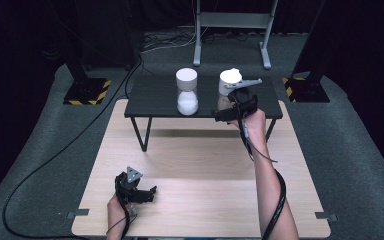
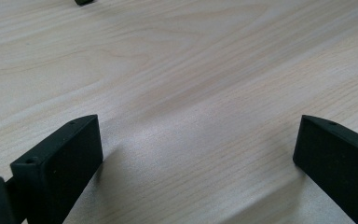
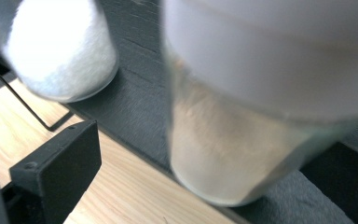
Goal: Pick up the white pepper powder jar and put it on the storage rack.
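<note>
Wooden table [image 1: 200, 165] carried a low black shelf [image 1: 155, 97] at its far edge. Two white-lidded jars stood upright on the shelf, well apart. Left jar [image 1: 187, 92] held a white powder. Right jar [image 1: 228, 85] held a pale beige powder and sat near the shelf's front edge, just ahead of the right gripper [image 1: 230, 102]. In the right gripper view that jar [image 3: 261, 116] loomed close between the jaws, which stood wide apart; one pad [image 3: 60, 163] was visible, clear of the glass. Left gripper [image 1: 135, 187] rested low over bare wood near the table's front edge, jaws open, nothing between them.
</note>
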Tool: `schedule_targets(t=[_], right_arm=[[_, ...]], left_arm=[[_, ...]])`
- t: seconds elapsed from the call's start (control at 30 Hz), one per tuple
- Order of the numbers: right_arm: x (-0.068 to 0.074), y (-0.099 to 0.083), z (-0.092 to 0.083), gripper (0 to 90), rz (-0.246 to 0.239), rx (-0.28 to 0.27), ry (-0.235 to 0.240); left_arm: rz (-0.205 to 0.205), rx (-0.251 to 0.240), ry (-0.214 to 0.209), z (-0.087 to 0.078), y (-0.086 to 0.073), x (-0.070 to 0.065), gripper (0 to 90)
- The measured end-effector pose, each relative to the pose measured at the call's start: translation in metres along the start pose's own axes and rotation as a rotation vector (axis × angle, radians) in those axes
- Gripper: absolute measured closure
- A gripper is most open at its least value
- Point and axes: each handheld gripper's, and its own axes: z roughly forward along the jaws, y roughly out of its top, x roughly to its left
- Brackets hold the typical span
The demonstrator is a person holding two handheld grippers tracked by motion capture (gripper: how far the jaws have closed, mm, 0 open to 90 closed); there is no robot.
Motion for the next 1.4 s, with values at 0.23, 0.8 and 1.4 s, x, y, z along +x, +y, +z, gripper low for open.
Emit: schedule_targets(t=[0.23, 0.8, 1.4], right_arm=[[0.013, -0.018, -0.017, 0.0, -0.015, 0.003, -0.019], [0.029, -0.153, -0.023, 0.0, -0.02, 0.063, -0.01], [0.017, -0.258, -0.021, 0.0, 0.104, 0.108, -0.054]], left_arm=[[-0.004, 0.0, -0.002, 0.0, 0.0, 0.0, 1.3], [-0.009, 0.002, -0.002, 0.0, 0.0, 0.001, 0.7], [-0.01, 0.006, -0.006, 0.001, 0.001, 0.002, 0.6]])
